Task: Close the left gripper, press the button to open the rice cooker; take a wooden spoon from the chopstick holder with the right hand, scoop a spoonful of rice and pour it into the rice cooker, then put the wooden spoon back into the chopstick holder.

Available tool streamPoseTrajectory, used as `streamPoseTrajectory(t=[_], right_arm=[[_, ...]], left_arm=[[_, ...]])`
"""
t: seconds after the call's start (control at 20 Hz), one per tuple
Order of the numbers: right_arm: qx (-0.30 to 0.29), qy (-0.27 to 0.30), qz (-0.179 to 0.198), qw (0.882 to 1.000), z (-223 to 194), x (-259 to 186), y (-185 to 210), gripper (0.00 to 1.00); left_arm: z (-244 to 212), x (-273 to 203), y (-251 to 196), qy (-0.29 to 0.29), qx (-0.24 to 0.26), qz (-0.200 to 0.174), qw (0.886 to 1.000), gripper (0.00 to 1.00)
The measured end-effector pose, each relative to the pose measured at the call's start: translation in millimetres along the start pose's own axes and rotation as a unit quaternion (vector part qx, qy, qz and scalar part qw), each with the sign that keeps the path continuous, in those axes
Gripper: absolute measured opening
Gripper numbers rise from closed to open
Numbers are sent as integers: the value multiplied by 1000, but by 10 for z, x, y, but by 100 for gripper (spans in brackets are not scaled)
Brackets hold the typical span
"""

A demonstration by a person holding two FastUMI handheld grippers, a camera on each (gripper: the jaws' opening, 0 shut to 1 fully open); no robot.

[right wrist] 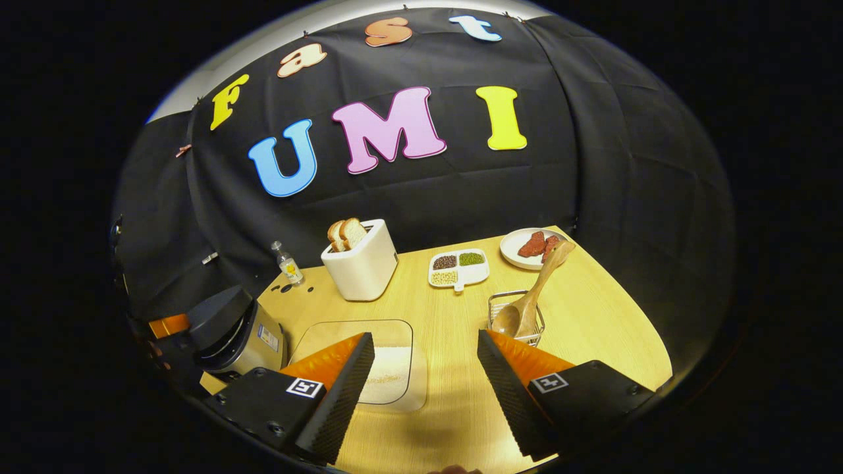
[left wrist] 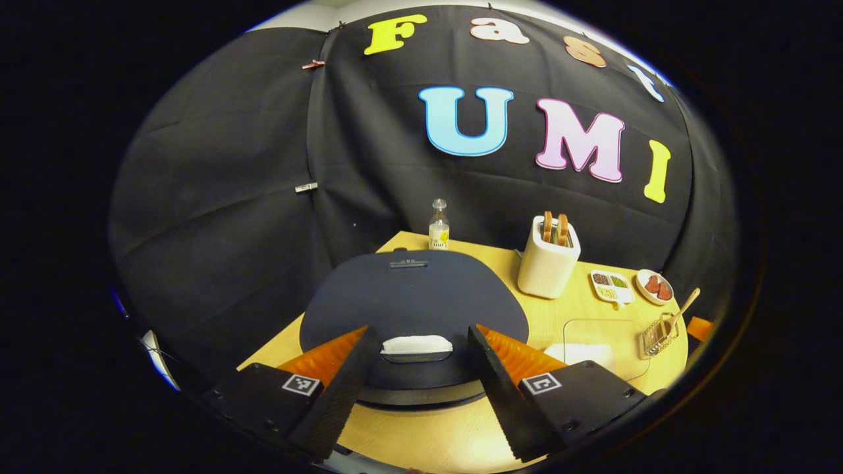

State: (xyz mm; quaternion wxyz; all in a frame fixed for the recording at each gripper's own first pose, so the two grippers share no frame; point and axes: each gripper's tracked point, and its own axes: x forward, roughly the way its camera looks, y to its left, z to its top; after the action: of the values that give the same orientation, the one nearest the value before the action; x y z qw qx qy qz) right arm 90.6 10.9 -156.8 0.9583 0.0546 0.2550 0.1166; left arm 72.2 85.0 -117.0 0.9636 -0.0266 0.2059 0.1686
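The rice cooker [left wrist: 411,296] has a dark closed lid, and its pale button [left wrist: 417,344] sits at the front edge. My left gripper [left wrist: 416,388] hovers open just in front of it, one finger on each side of the button. In the right gripper view the cooker [right wrist: 234,332] stands at the far left. A wooden spoon [right wrist: 530,299] leans in a wire chopstick holder [right wrist: 517,320], seen too as the holder [left wrist: 658,334] at the right. A clear box of rice [right wrist: 388,368] lies flat. My right gripper [right wrist: 425,388] is open above the table, between box and holder.
A white toaster [right wrist: 361,263] with bread slices stands at the back, a small bottle [right wrist: 288,263] to its left. A divided dish of beans [right wrist: 459,268] and a plate of red pieces [right wrist: 530,247] lie behind the holder. The wooden table [right wrist: 593,329] ends at the right.
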Motion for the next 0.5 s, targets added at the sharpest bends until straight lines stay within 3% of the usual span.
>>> streamPoseTrajectory(t=[0.5], right_arm=[[-9,21,17,1000,-48,87,-280,99]], left_arm=[[-229,96,10,7,3,11,1000,97]])
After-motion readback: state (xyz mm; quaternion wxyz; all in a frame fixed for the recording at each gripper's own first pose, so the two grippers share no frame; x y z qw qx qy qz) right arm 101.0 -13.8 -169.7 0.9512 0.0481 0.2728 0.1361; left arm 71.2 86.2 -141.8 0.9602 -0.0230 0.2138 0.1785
